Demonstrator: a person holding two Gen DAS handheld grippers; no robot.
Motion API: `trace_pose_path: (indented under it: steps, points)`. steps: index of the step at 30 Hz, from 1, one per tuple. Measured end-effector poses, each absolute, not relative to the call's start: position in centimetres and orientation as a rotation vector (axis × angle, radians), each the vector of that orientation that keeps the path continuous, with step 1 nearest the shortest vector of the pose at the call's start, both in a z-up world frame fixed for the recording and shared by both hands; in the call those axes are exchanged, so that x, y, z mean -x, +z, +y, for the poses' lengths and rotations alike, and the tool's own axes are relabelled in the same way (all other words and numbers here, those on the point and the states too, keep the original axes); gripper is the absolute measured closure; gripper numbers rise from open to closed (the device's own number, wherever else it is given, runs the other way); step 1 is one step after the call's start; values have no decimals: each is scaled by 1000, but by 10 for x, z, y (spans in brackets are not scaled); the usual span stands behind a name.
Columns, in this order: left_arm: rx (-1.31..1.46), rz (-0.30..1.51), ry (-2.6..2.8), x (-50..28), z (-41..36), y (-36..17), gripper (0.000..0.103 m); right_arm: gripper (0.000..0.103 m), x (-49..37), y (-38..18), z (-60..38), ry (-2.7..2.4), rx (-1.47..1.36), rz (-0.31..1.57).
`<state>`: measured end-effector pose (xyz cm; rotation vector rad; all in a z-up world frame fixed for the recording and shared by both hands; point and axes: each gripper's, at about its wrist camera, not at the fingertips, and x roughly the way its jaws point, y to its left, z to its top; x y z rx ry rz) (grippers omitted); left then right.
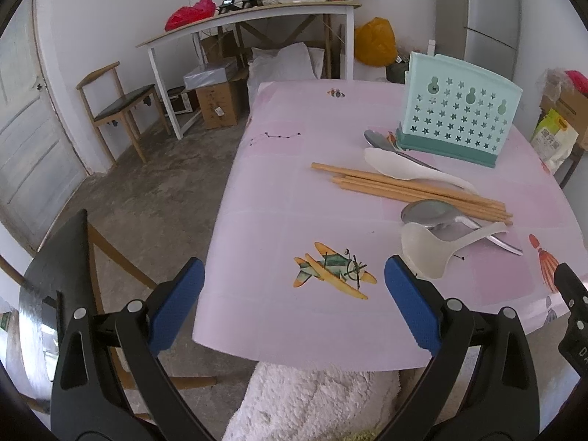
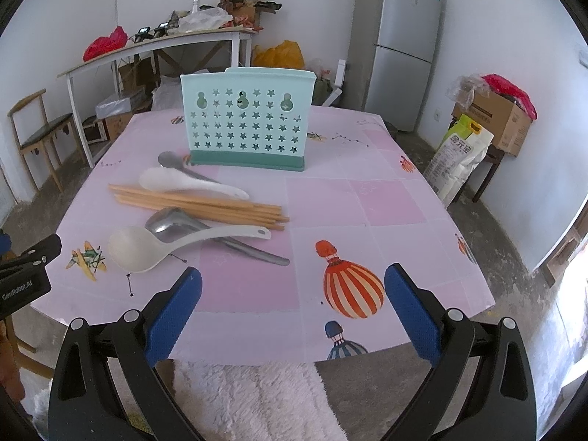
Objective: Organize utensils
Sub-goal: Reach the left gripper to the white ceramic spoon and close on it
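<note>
A teal utensil holder (image 2: pixel 248 117) with star holes stands upright at the back of the pink table; it also shows in the left wrist view (image 1: pixel 459 114). In front of it lie a small metal spoon (image 2: pixel 171 160), a white spoon (image 2: pixel 183 182), several wooden chopsticks (image 2: pixel 198 204), a large metal ladle (image 2: pixel 176 222) and a white rice paddle (image 2: pixel 147 248). The chopsticks (image 1: pixel 404 185) and paddle (image 1: pixel 430 253) show in the left wrist view too. My left gripper (image 1: pixel 294 294) is open and empty over the table's near left edge. My right gripper (image 2: pixel 294 301) is open and empty over the near edge.
The pink tablecloth (image 2: pixel 330 202) has airplane (image 1: pixel 330 270) and balloon (image 2: pixel 351 284) prints. A white fluffy cloth (image 2: pixel 250 400) hangs below the near edge. A wooden chair (image 1: pixel 117 106), a cluttered side table (image 1: pixel 250 18), a fridge (image 2: pixel 400 44) and boxes (image 2: pixel 492 125) stand around.
</note>
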<state>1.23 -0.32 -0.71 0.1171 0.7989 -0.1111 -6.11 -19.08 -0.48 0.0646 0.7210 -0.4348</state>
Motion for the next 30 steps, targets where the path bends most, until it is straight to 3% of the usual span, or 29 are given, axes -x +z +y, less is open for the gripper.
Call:
trace_pose_path:
  steps: [11, 19, 20, 21, 24, 28, 30]
  points:
    - [201, 857, -409, -44, 8, -34, 8, 6, 46, -11, -200, -357, -49, 681]
    - [126, 871, -526, -57, -23, -45, 9, 6, 38, -24, -220, -247, -179, 640]
    - [118, 874, -532, -58, -25, -45, 14, 6, 36, -26, -222, -233, -196, 640]
    - [114, 882, -544, -59, -28, -46, 29, 6, 34, -27, -224, -221, -204, 642]
    - [124, 937, -557, -66, -33, -55, 49, 6, 26, -29, -227, -197, -205, 649]
    - [142, 965, -577, -72, -37, -60, 66, 6, 18, -29, -229, -173, -205, 648]
    - [146, 973, -582, -73, -37, -62, 81, 6, 14, -27, -229, -163, -197, 644]
